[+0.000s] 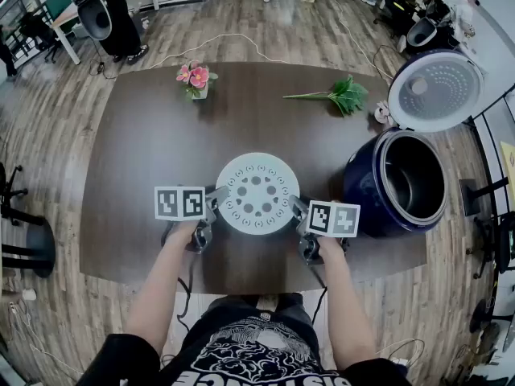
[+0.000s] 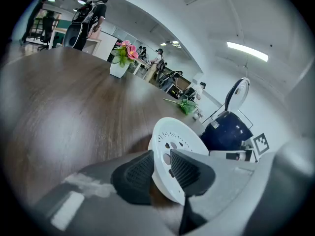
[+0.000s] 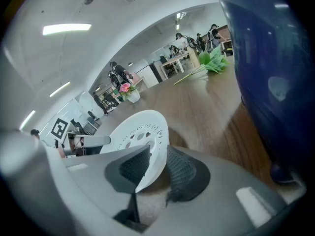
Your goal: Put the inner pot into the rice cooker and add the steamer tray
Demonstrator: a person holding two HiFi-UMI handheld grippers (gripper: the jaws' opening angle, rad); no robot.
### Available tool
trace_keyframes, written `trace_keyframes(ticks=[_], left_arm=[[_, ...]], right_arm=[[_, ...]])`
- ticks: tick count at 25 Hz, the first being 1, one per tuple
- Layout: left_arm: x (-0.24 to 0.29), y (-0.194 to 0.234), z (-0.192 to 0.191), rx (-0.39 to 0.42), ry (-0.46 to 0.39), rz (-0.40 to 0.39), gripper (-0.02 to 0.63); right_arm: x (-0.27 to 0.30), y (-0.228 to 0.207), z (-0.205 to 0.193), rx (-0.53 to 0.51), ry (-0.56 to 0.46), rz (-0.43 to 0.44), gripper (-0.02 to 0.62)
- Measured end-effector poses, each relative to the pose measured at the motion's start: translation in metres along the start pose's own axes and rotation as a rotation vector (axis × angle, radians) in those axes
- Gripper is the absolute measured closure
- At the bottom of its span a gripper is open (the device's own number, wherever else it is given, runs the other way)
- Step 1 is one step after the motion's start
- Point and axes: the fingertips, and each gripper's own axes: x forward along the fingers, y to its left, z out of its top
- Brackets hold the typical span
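Held flat, holes upward, over the tabletop (image 1: 145,151): round steamer tray (image 1: 257,193), with left gripper (image 2: 161,167) and right gripper (image 3: 157,163) clamped on opposite rims; to its right, inner pot (image 1: 414,179) seated inside open rice cooker (image 1: 366,191)

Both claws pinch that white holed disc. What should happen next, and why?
Probably lift the steamer tray level and carry it right, over the rice cooker: the left gripper and right gripper grip opposite edges, and the cooker stands open.

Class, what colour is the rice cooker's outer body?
The rice cooker is dark blue; best in the head view.
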Motion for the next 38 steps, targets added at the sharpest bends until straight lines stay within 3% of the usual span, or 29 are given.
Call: trace_keyframes(ticks=[3,11,27,35,38], left_arm=[[-0.002,0.001,0.0,0.017,0.002,0.02,0.514],[-0.015,-0.008,0.017,0.039,-0.06,0.031,0.537],[-0.054,-0.082,0.106,0.16,-0.273,-0.028,0.548],[-0.059,-0.137,0.141,0.225,-0.331,-0.084,0.548],[-0.032,-0.12,0.14,0.215,-0.321,-0.094,0.546]], right_arm=[[-0.001,-0.004,-0.001,-0.005,0.005,-0.032,0.527],[-0.012,0.006,0.014,-0.021,-0.04,-0.027,0.534],[-0.086,0.039,0.1,-0.113,-0.285,-0.027,0.538],[-0.146,0.044,0.146,-0.158,-0.413,-0.043,0.543],[-0.123,0.028,0.148,-0.15,-0.42,-0.044,0.543]])
